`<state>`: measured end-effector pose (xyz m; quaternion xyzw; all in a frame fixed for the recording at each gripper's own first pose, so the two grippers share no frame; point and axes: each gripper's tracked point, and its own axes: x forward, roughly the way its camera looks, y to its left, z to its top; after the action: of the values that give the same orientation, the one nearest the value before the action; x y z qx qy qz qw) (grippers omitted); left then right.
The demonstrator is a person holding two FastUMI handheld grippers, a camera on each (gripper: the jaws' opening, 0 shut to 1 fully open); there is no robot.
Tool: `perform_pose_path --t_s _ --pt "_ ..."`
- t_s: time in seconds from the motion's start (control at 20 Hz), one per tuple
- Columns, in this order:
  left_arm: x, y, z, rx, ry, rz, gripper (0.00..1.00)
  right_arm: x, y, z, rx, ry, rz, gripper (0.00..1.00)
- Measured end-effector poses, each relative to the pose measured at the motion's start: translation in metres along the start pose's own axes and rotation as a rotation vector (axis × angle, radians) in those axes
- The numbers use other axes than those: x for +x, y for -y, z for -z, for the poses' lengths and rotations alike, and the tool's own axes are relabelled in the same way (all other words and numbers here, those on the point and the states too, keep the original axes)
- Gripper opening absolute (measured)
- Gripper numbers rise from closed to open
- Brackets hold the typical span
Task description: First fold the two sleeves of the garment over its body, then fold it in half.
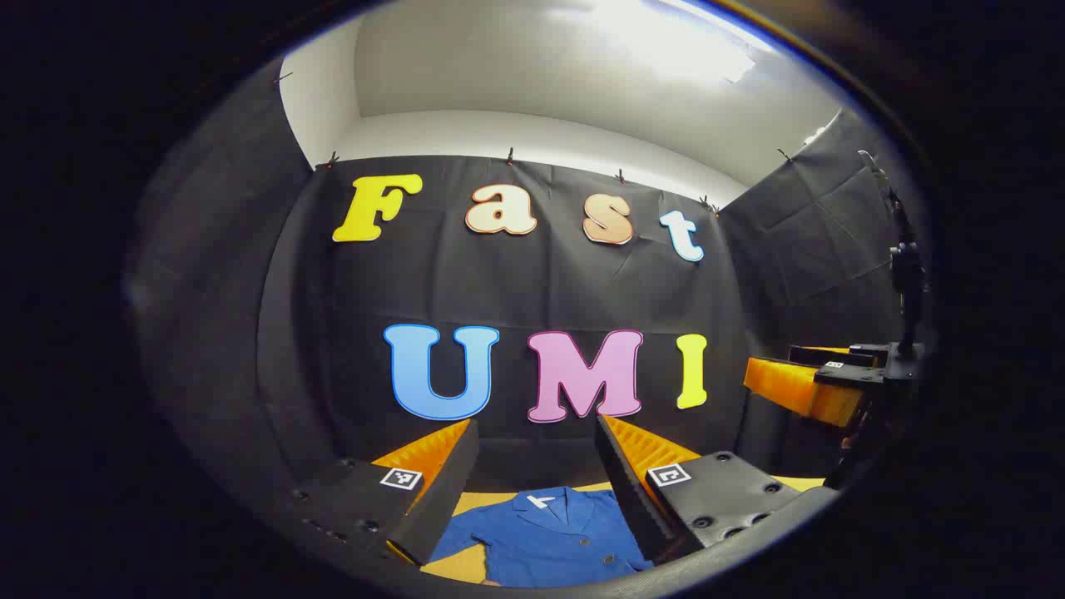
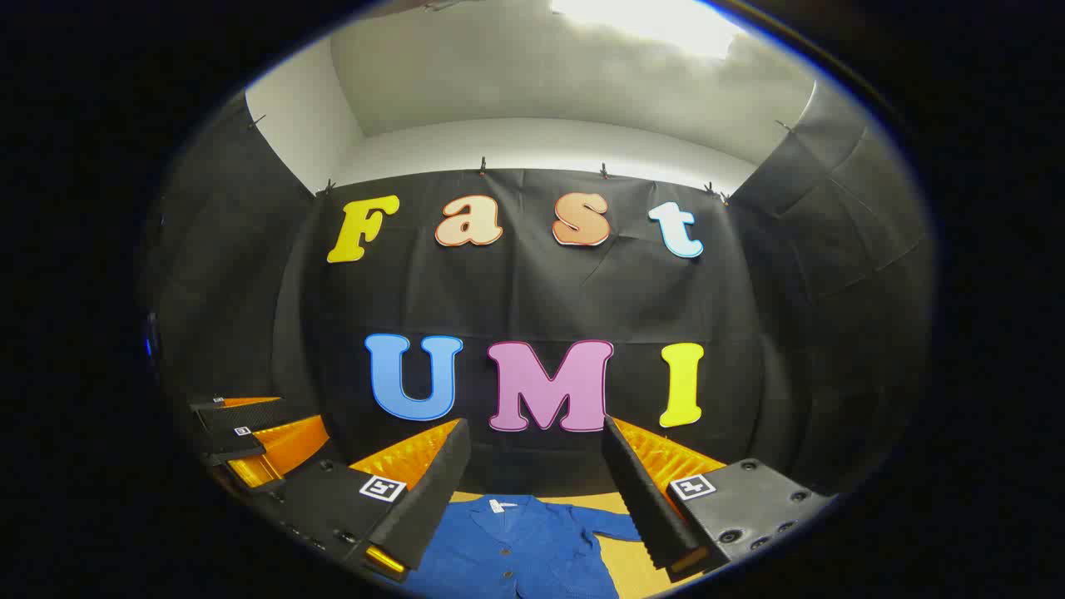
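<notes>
The left gripper (image 1: 532,466) holds its fingers spread wide, gripping nothing; between and below them the blue garment (image 1: 549,537) lies flat on the yellow surface (image 1: 462,566), collar toward the wall. The right gripper (image 2: 532,470) is likewise spread and free of cloth, raised above the garment (image 2: 516,549), whose sleeve reaches right.

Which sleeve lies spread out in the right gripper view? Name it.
The sleeve on the jacket's right in that view, lying flat by the open right gripper's right finger; the other hides behind the left finger.
</notes>
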<state>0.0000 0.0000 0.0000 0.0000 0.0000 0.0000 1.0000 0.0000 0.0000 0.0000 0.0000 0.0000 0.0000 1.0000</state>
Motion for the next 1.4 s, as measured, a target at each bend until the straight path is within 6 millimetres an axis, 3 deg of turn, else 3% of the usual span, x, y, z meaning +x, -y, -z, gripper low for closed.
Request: perform_pose_path --t_s 0.25,0.3,0.35,0.85,1.4 --pt "-0.003 0.006 0.003 -0.03 -0.007 0.017 0.81 -0.01 0.002 0.005 -0.009 -0.034 0.007 0.95" --pt "-0.004 0.007 0.006 -0.028 -0.017 0.019 0.81 -0.01 0.002 0.006 -0.003 -0.041 0.006 0.99" --pt "-0.006 0.006 0.01 -0.02 -0.03 0.015 0.81 -0.009 0.001 0.005 0.001 -0.043 0.005 0.96" --pt "-0.012 -0.023 0.019 -0.024 -0.053 -0.1 0.81 0.004 -0.02 0.013 0.006 -0.046 -0.073 0.96" --pt "-0.006 -0.024 0.02 0.006 -0.057 -0.104 0.81 0.017 -0.022 0.027 0.029 -0.073 -0.077 0.96"
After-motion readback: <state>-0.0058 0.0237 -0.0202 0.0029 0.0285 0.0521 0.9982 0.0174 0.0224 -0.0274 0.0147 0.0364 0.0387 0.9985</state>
